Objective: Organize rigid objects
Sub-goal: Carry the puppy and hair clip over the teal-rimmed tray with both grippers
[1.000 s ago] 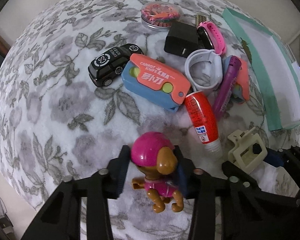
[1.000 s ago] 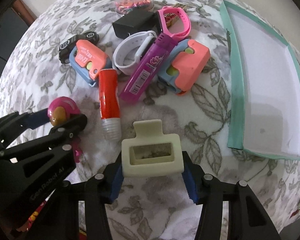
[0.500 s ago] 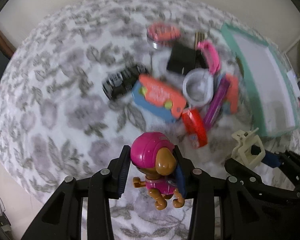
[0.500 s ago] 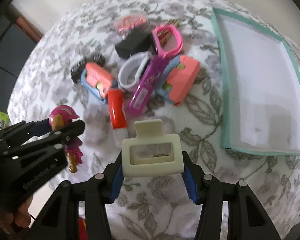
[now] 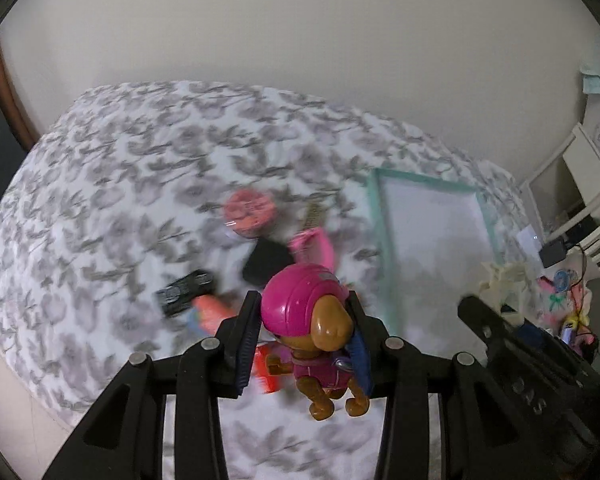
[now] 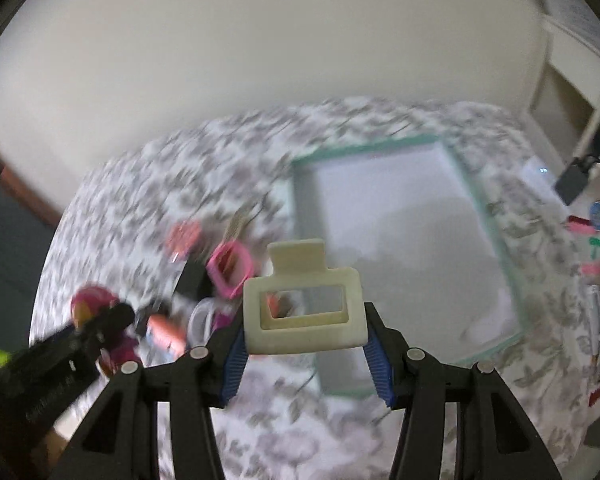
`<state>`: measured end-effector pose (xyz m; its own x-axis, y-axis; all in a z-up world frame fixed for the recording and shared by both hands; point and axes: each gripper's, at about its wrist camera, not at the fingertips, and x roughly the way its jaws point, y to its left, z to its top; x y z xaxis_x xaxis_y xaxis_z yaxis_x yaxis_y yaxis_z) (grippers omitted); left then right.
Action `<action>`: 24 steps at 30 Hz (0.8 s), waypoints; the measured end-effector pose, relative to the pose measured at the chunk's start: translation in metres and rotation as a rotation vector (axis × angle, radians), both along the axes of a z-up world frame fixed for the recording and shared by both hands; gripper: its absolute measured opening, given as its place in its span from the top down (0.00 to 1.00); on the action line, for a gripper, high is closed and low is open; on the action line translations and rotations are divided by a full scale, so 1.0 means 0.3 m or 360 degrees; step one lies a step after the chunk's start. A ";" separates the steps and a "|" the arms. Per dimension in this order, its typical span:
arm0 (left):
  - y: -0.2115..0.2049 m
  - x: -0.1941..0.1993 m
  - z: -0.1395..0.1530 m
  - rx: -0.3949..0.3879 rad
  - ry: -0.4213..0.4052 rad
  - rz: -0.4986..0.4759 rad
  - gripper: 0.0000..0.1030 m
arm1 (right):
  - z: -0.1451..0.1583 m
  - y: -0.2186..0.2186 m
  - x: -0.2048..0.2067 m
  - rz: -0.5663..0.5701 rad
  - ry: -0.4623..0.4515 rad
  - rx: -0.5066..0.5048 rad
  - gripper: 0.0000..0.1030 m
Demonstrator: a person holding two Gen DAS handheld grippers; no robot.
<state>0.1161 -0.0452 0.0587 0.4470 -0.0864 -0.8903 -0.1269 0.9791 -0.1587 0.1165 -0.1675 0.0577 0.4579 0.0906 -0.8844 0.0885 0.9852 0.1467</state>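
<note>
Tongs on both hands are loaded and held above a table [image 5: 100, 200] covered in a grey floral cloth. The left tongs [image 5: 300, 340] are clenched on a toy puppy figure [image 5: 312, 320] with a magenta helmet, its brown legs dangling below the pads. The right tongs [image 6: 304, 344] grasp a cream hair claw clip [image 6: 304, 308] by its sides, its rectangular opening facing the camera. Below, blurred, lies the pile of small things: a round pink tin [image 5: 250, 212], a black adapter [image 5: 266, 262], a black toy car [image 5: 186, 292], a pink watch band [image 6: 230, 268]. A shallow tray [image 6: 300, 216] with a mint-green rim and white floor sits just beside the pile, on its right in both views.
</note>
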 end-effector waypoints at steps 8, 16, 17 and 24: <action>-0.194 0.153 0.054 0.0066 -0.0103 -0.0053 0.59 | 0.033 -0.170 0.162 -0.0227 -0.0074 -0.0037 0.47; -0.276 0.290 -0.043 -0.0071 -0.0111 0.0007 0.59 | 0.059 -0.291 0.275 -0.0389 -0.0187 -0.0131 0.47; -0.286 0.306 -0.063 -0.0071 -0.0110 0.0000 0.59 | 0.053 -0.298 0.284 -0.0394 -0.0189 -0.0140 0.47; -0.339 0.389 -0.203 -0.0040 -0.0045 -0.0036 0.59 | -0.038 -0.360 0.342 -0.0420 -0.0165 -0.0190 0.47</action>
